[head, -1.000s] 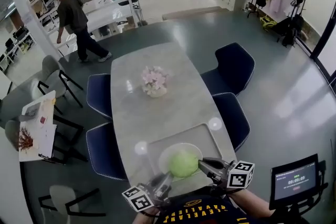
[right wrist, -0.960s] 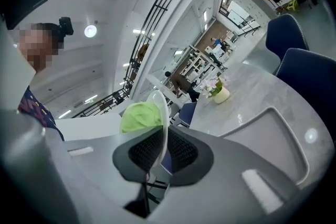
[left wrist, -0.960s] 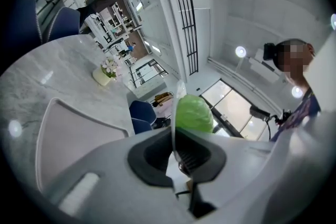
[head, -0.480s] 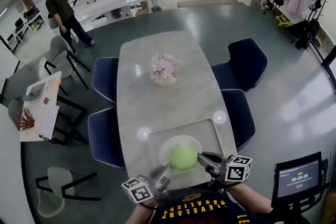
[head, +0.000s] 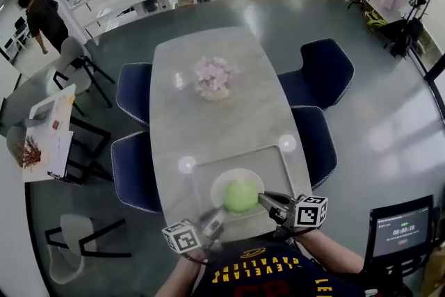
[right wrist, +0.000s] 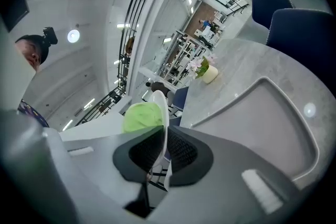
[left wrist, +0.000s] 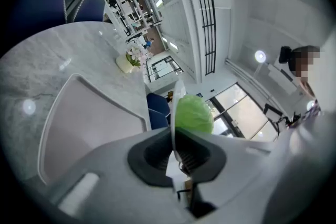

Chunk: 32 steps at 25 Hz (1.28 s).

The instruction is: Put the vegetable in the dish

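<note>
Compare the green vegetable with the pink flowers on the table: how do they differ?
The vegetable is green and smooth; the flowers are pink and clustered. The vegetable lies in the white dish at the near end; the flowers stand farther up the table. Both are roundish.

A round, pale green vegetable (head: 240, 196) sits upright in the middle of a shallow white dish (head: 220, 186). The dish is level over the grey tray (head: 272, 162) at the bench's (head: 208, 115) near end. The left tool (head: 220, 215) and the right tool (head: 265, 199) pinch opposite sides of its rim.
</note>
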{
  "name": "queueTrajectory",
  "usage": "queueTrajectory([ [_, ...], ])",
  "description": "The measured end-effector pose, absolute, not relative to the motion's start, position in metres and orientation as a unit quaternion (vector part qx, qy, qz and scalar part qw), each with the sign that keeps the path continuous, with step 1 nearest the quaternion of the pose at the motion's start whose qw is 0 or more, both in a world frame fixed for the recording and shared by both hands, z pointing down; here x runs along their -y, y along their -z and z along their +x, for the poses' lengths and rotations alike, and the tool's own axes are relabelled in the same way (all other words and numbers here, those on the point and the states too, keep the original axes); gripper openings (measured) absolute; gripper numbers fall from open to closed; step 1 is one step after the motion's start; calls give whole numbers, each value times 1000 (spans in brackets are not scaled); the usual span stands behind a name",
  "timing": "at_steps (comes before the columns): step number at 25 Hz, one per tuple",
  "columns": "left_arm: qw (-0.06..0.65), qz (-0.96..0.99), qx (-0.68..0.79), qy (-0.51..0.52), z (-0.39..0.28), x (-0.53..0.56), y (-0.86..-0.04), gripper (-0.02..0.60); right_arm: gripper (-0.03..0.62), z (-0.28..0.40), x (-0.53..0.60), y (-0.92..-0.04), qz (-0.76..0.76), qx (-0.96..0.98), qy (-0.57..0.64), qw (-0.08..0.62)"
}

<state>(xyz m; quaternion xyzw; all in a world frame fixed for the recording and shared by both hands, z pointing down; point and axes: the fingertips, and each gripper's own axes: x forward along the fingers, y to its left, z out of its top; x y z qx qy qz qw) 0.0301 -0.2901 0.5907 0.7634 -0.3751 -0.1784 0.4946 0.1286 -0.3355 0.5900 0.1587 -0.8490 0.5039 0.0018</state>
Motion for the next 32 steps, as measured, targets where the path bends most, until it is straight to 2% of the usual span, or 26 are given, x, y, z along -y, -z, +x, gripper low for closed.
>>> queueTrajectory([
  [12,539,738,373,162,36,290,-632,15,29,133,336,-633,173,824,-539,26],
  [32,570,720,375,127,45,305,-686,15,37,144,345,-694,199,803,-558,63],
])
